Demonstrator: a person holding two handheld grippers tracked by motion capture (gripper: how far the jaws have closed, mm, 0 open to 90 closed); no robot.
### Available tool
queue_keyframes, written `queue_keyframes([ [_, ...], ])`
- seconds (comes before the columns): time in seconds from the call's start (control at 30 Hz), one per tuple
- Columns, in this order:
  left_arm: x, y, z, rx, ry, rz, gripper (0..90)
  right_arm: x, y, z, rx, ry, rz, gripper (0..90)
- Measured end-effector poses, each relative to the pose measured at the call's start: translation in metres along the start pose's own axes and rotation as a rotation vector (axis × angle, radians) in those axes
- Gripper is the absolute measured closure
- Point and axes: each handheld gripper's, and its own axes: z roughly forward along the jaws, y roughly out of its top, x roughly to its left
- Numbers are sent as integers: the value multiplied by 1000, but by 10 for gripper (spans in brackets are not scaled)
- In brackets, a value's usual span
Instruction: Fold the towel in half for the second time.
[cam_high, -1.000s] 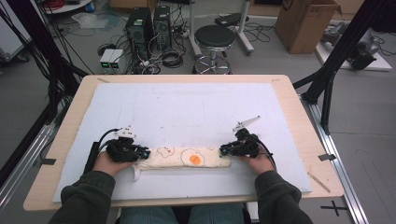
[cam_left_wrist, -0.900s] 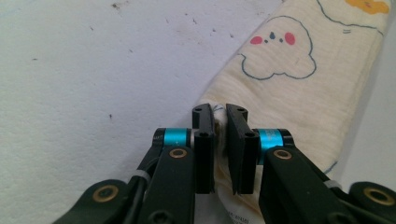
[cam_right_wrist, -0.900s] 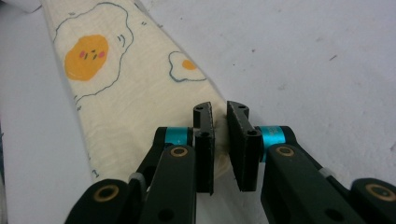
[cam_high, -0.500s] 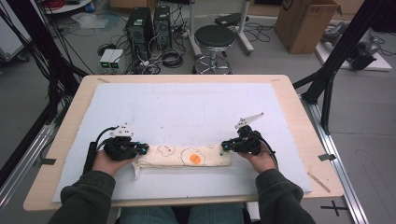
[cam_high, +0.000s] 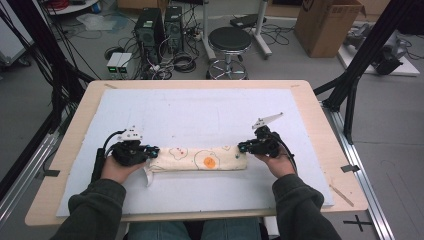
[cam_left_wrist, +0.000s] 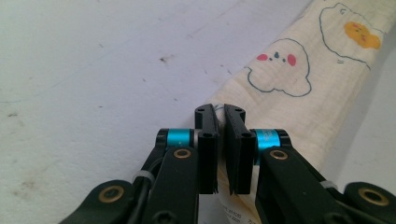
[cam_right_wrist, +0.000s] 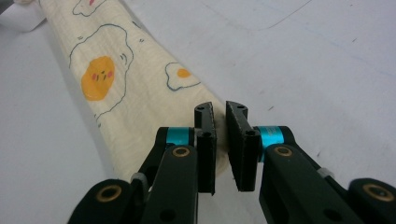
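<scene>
A cream cloth (cam_high: 200, 160) printed with fried eggs lies folded into a long strip across the near part of the white mat. My left gripper (cam_high: 154, 149) is at its left end. Its jaws have just been closing and pinch the cloth's edge (cam_left_wrist: 289, 93) between the pads, as the left gripper (cam_left_wrist: 220, 111) view shows. At the strip's right end, my right gripper (cam_high: 242, 147) is shut on the corner of the cloth (cam_right_wrist: 135, 88). In its own view the right gripper (cam_right_wrist: 219, 109) has the fabric caught between nearly closed jaws.
The white mat (cam_high: 200, 115) covers most of the wooden table (cam_high: 325, 125). A white tag (cam_high: 147, 176) hangs from the cloth's left end. A thin wooden stick (cam_high: 341, 195) lies near the table's right front corner. Behind the table are a stool and computer cases.
The right gripper has risen a little with the cloth's right end. The left gripper has stayed about where it was.
</scene>
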Motion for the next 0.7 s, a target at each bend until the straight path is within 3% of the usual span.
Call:
queue_keyframes([
  [0.13,7,9,5,-13,34,-7,838,-8,10,3,-2,-22,-8,826],
  [0.43,24,24,23,-28,98,-41,835,-31,26,10,-23,-66,38,825],
  [0.53,31,25,29,-46,118,-74,833,-38,29,15,-30,-82,46,825],
  [0.7,39,21,38,-26,136,-80,817,-48,29,28,-29,-96,74,818],
])
